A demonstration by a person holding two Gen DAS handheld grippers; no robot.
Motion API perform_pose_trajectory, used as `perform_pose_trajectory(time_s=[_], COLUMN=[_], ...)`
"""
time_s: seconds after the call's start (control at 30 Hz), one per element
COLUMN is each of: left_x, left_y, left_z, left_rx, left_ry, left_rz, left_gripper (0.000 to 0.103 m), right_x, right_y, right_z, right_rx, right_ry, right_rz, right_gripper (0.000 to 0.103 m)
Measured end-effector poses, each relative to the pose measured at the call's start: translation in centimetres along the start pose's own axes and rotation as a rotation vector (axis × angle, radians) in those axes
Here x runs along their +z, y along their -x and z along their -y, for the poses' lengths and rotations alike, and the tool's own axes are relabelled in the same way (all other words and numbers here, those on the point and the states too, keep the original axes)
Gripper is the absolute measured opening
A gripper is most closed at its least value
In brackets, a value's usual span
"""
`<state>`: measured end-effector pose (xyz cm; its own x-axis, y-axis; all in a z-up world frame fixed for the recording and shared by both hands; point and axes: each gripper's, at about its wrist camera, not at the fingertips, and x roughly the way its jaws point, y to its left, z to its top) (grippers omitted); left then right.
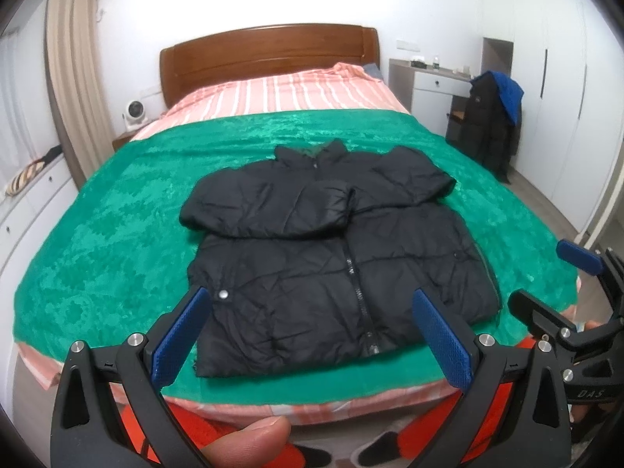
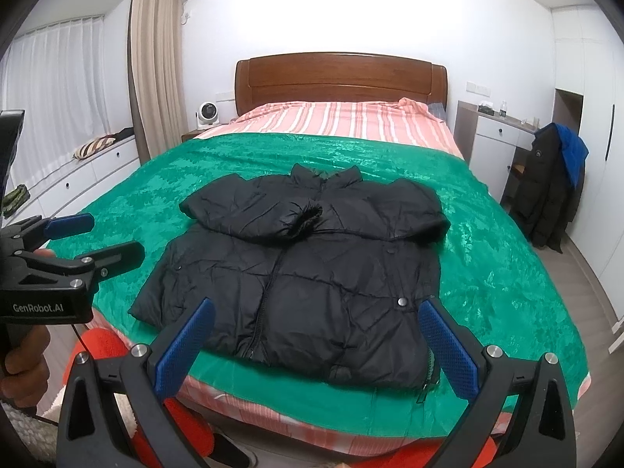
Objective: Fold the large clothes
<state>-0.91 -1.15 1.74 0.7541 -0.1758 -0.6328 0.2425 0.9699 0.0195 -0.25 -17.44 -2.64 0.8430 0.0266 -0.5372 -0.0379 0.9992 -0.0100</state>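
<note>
Here, in the left wrist view, the left gripper [image 1: 312, 335] gapes wide and empty above the black puffy quilted jacket [image 1: 331, 265] lying flat on the green velvet blanket [image 1: 117, 226], sleeves folded across. In the right wrist view, the right gripper [image 2: 318, 345] is equally wide; the jacket looks light, soft and slippery, best pinched at its hem corners.

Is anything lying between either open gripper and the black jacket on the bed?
Nothing visible. The black jacket lies alone on the green blanket, and both the left gripper and right gripper hover with jaws open above its near hem.
</note>
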Motion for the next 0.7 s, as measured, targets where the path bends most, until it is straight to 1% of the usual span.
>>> perform_pose_trajectory(time_s=[0.23, 0.7], left_x=[0.02, -0.05], left_y=[0.17, -0.18], left_z=[-0.03, 0.23], left_rx=[-0.002, 0.003], left_ry=[0.003, -0.006], left_rz=[0.006, -0.003], left_gripper=[0.103, 0.103], right_x=[0.08, 0.06], right_y=[0.26, 0.26], right_z=[0.15, 0.17], right_rx=[-0.003, -0.005], right_ry=[0.001, 0.002], right_rz=[0.017, 0.006], right_gripper=[0.103, 0.103])
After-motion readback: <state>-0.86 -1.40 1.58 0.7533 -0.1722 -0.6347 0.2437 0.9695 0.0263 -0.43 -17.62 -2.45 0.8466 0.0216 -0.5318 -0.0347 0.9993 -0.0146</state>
